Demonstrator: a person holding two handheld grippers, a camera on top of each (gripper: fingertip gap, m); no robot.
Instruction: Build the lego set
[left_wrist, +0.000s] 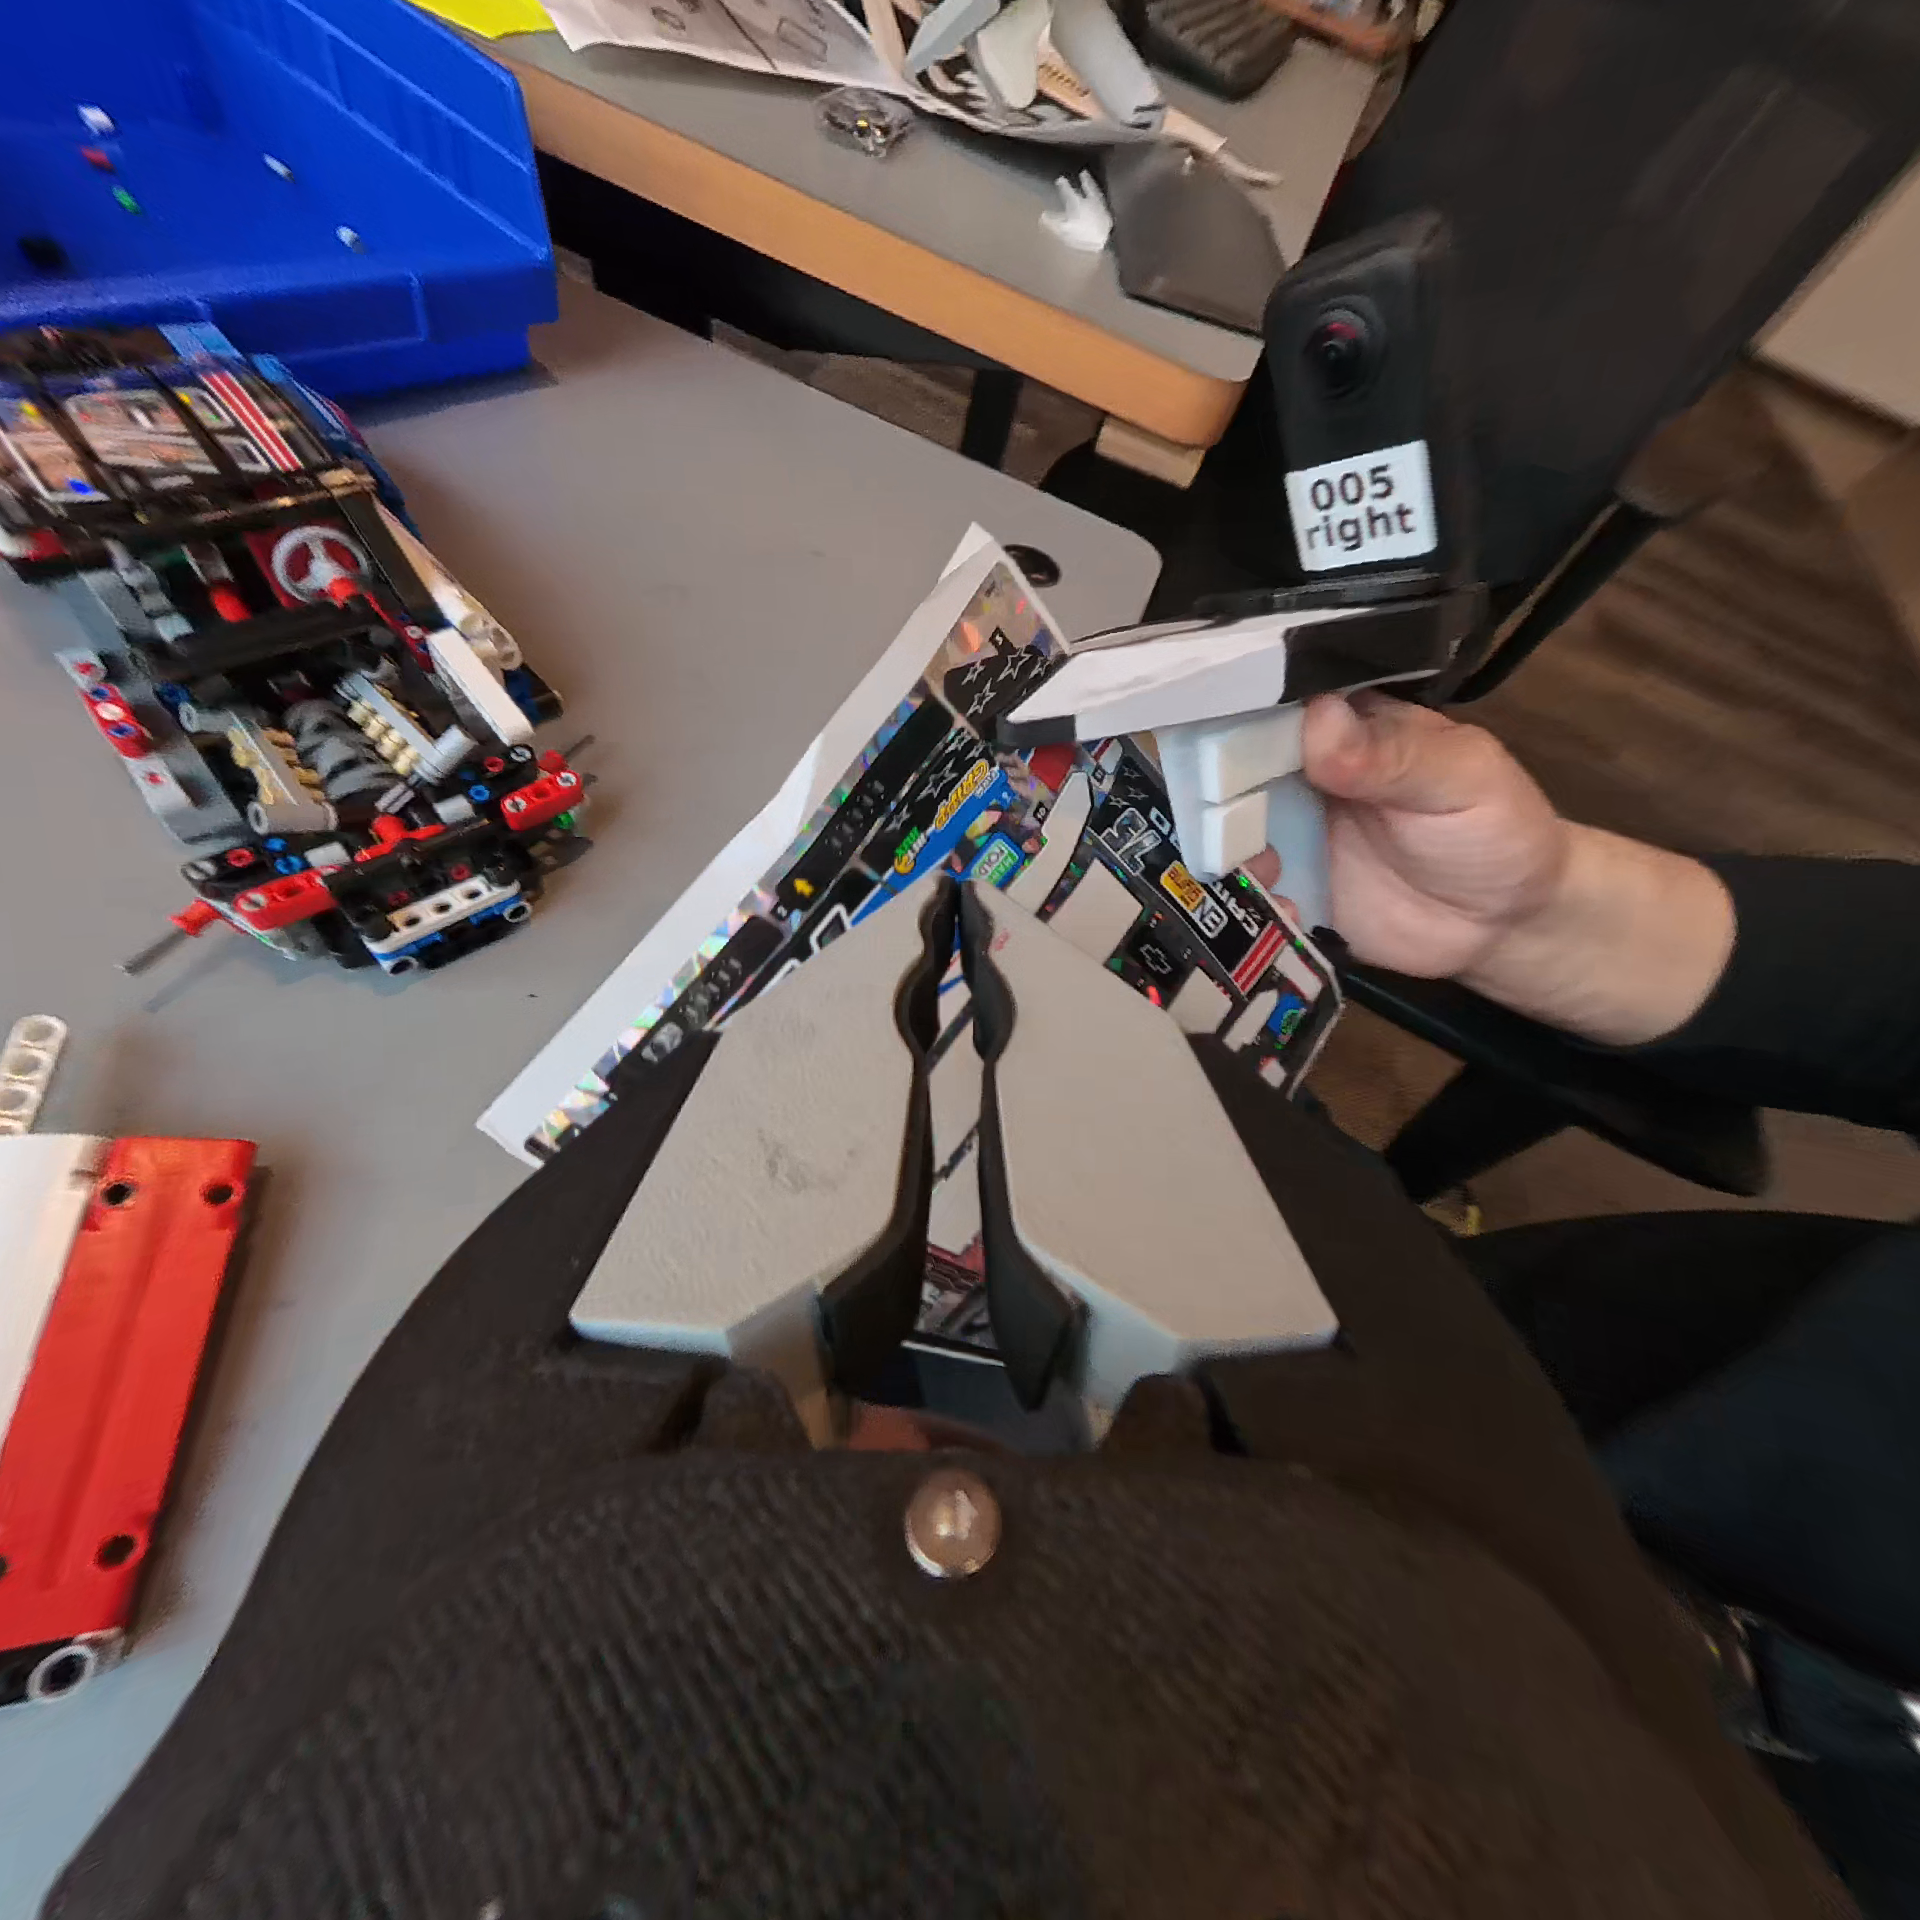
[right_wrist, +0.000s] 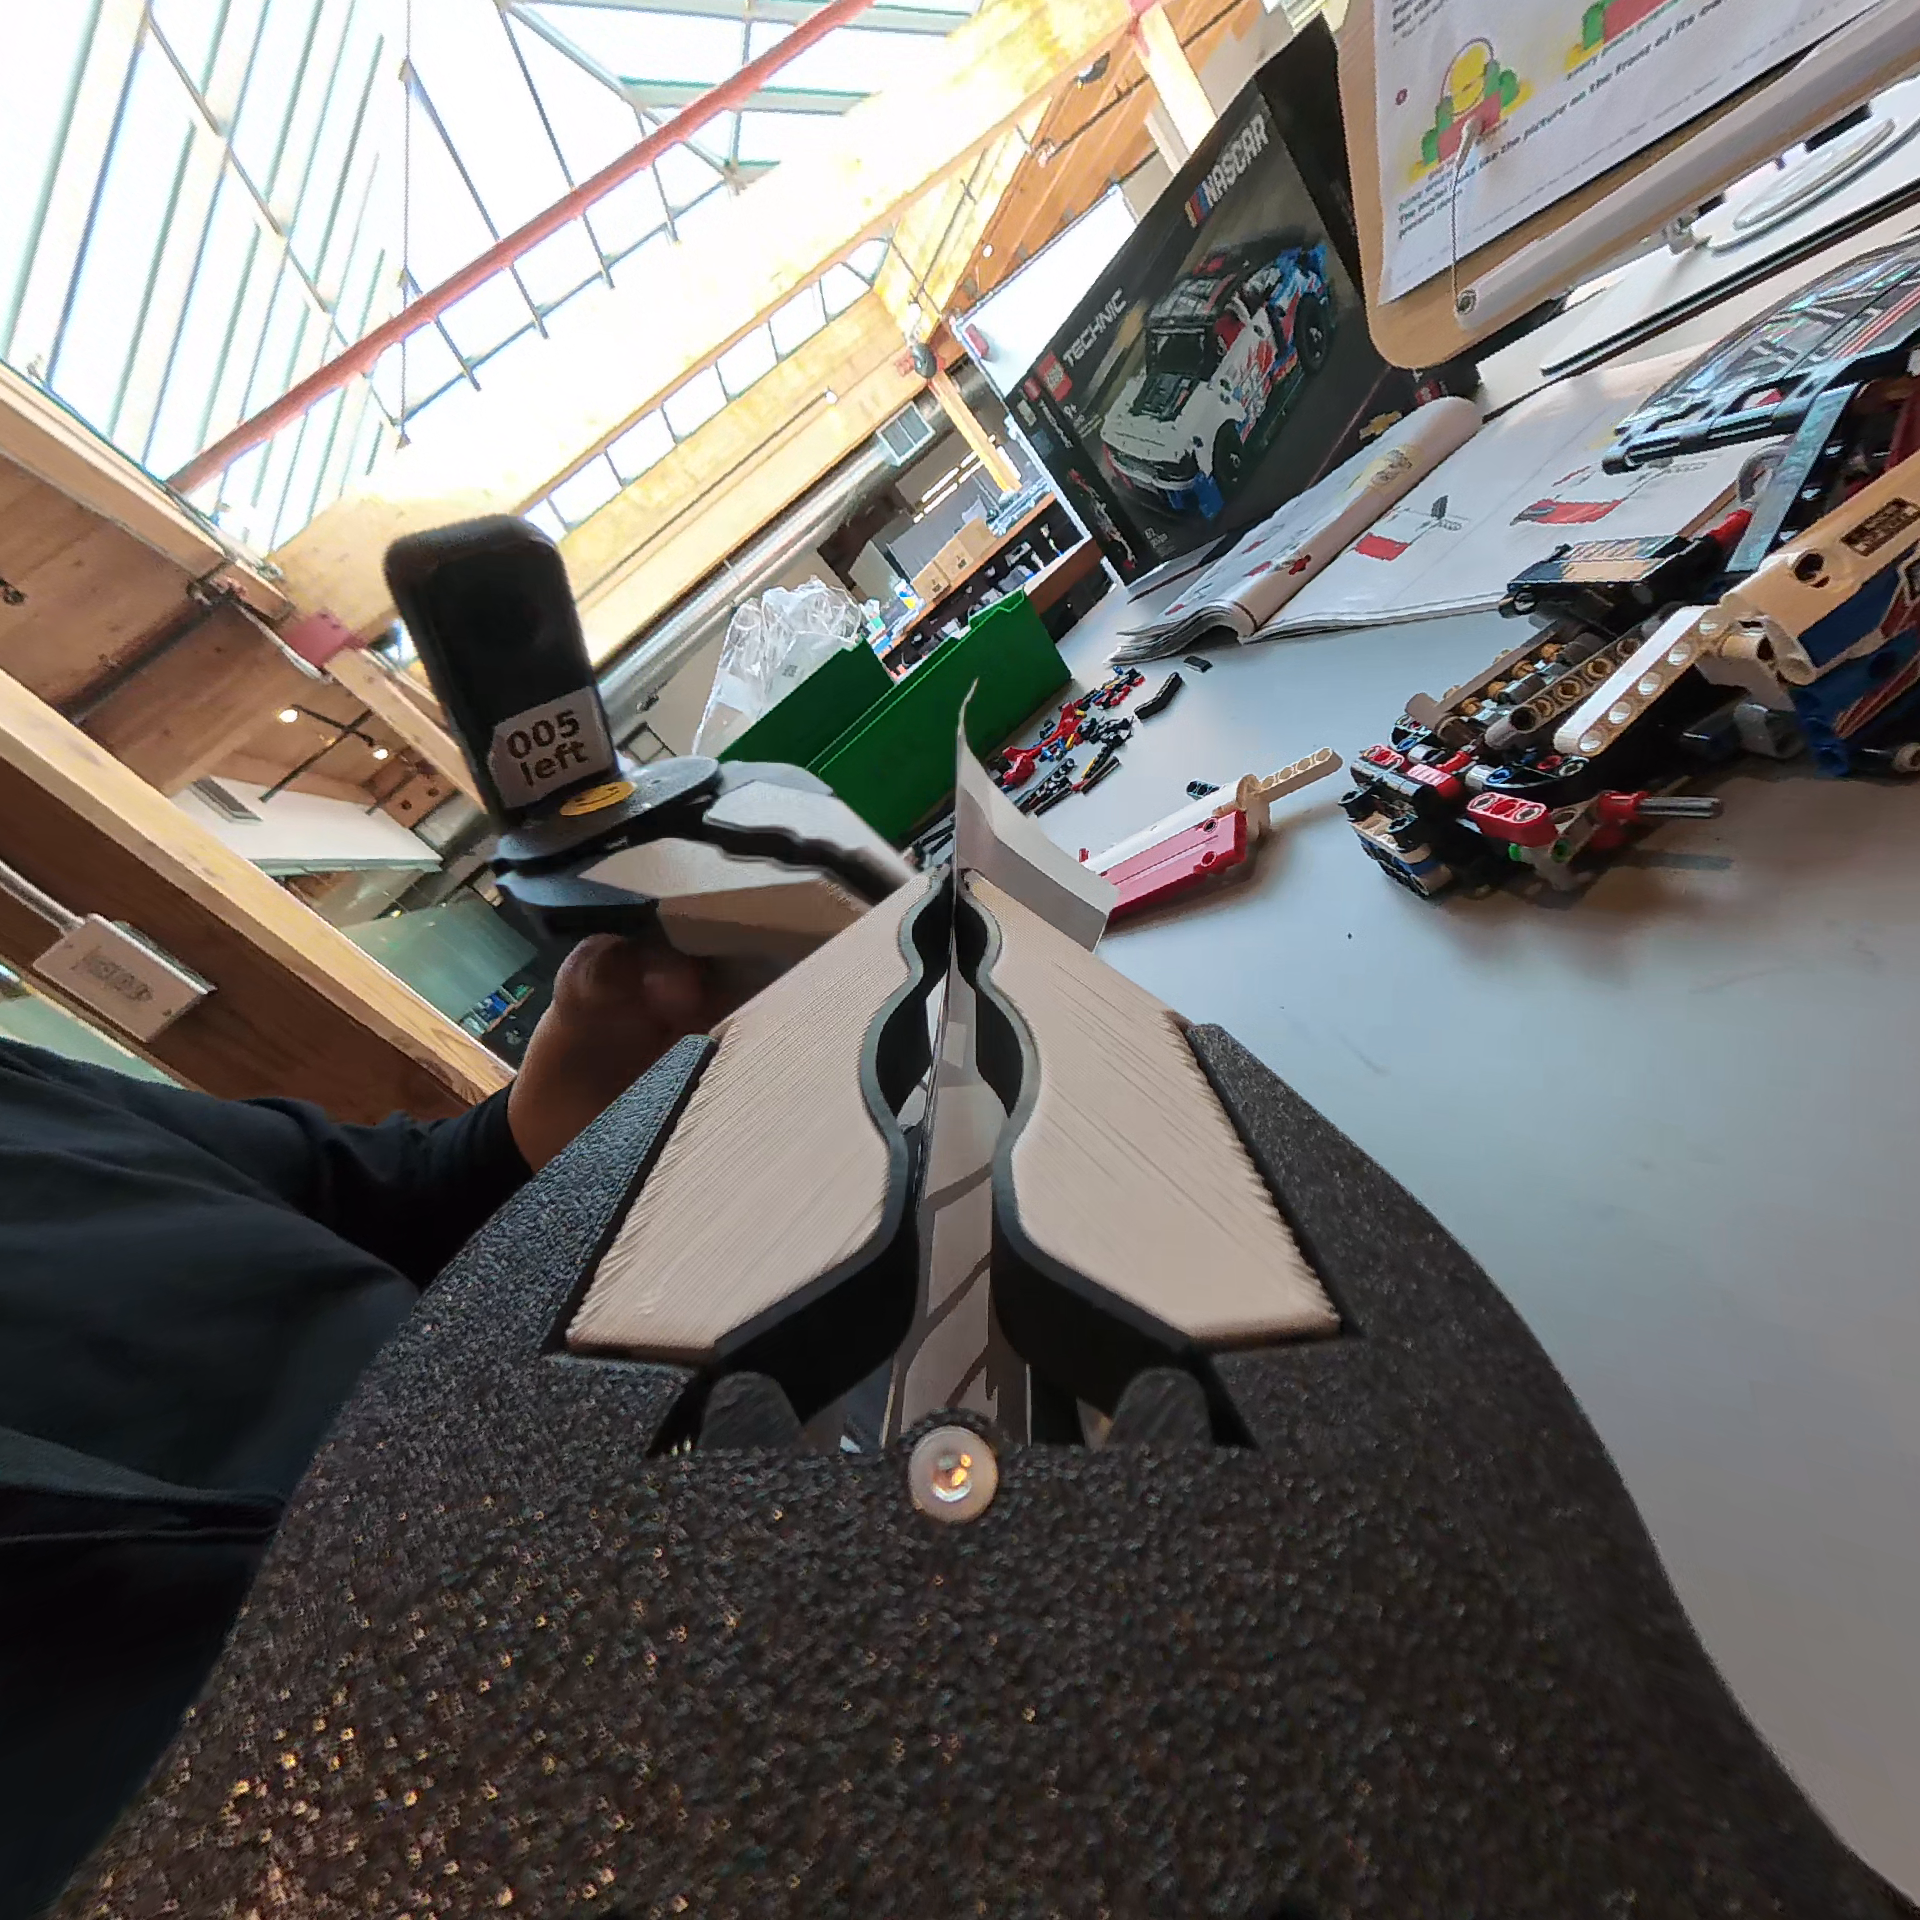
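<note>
A sticker sheet (left_wrist: 862, 821) with black, blue and holographic decals is held in the air over the table's corner. My left gripper (left_wrist: 956, 896) is shut on its near edge. My right gripper (left_wrist: 1023, 717) grips its far right part from the side. In the right wrist view the sheet (right_wrist: 1013, 842) is seen edge-on between the shut right gripper (right_wrist: 954, 883), with the left gripper (right_wrist: 831, 831) just left of it. The part-built lego car (left_wrist: 312, 707) lies on the grey table (left_wrist: 675, 499), also in the right wrist view (right_wrist: 1558, 748). A red and white panel (left_wrist: 114, 1382) lies at the near left.
A blue bin (left_wrist: 260, 156) stands behind the car. In the right wrist view the set's box (right_wrist: 1195, 343), an open instruction booklet (right_wrist: 1403, 540), green bins (right_wrist: 914, 707) and several loose pieces (right_wrist: 1081, 738) sit at the far side. A small white beam (left_wrist: 26, 1070) lies at the left edge. Both grippers' tips are close together, under 4 cm apart. Left tips and right tips are each some 20 cm from the part-built lego car (left_wrist: 312, 707). It turns up in the right wrist view (right_wrist: 1593, 639) as well.
</note>
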